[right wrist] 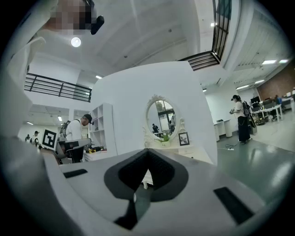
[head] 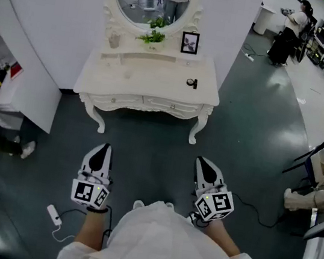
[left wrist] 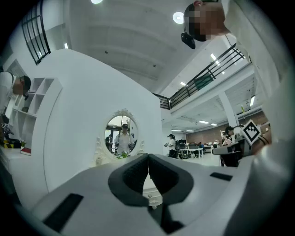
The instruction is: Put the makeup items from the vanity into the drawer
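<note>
Left gripper & right gripper were both fully closed w/ nothing held, in front of the vanity; a makeup item lay on its top.

So the white vanity is set against the wall. A small dark makeup item is laid near its right edge. A framed picture is propped at the back right, a green plant is parked back centre, and a pale cup back left.
</note>
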The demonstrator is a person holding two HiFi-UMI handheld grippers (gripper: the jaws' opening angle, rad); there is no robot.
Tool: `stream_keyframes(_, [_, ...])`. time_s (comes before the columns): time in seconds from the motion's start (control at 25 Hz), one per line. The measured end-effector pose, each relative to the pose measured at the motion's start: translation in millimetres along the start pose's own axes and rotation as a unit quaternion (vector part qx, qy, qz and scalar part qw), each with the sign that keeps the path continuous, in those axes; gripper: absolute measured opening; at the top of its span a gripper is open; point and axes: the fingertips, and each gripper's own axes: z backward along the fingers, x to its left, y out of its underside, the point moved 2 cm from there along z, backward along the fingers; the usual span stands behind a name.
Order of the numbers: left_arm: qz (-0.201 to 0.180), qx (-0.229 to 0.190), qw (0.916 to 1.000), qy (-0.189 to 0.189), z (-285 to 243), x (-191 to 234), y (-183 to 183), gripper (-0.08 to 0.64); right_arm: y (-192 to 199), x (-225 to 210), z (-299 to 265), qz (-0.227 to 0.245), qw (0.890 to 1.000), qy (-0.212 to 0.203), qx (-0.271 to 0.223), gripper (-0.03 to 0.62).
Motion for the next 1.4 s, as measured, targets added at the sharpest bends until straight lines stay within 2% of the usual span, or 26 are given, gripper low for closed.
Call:
stream_keyframes(0.4, [0.005,-0.005,1.0000,0.003,4,9,-5,0.028,-5,13,-7,0.010,1.000,-0.005,-0.008,0.017])
stream_keyframes(0.64, [0.026,-0.003,0.9988,0.042,2,9,0,0.040,-1,26,-12,0.020,1.000,-0.006,-0.001,0.017])
stream_keyframes(0.68, [0.036,-0.007,0.9980,0.051,2,9,0,0.098,-1,28,-12,0.020,1.000,-0.005,-0.002,0.017])
stream_keyframes(0.72, [0.046,-0.008,0.9972,0.059,2,8,1,0.190,-1,30,-12,0.017,1.000,-0.005,-0.003,0.017])
stream_keyframes(0.84, [0.039,-0.002,0.9966,0.073,1,10,6,0.293,-2,37,-15,0.009,1.000,-0.006,-0.007,0.017])
stream_keyframes(0.96, [0.028,0.003,0.9970,0.072,1,19,10,0.338,-2,46,-22,0.013,1.000,-0.007,-0.002,0.017])
stream_keyframes(1.12, [0.056,0.014,0.9963,0.064,6,39,23,0.368,5,59,-31,0.013,1.000,-0.004,0.009,0.017])
stream_keyframes(1.4, [0.070,0.028,0.9951,0.064,22,73,39,0.377,11,84,-52,0.007,1.000,0.002,0.013,0.017])
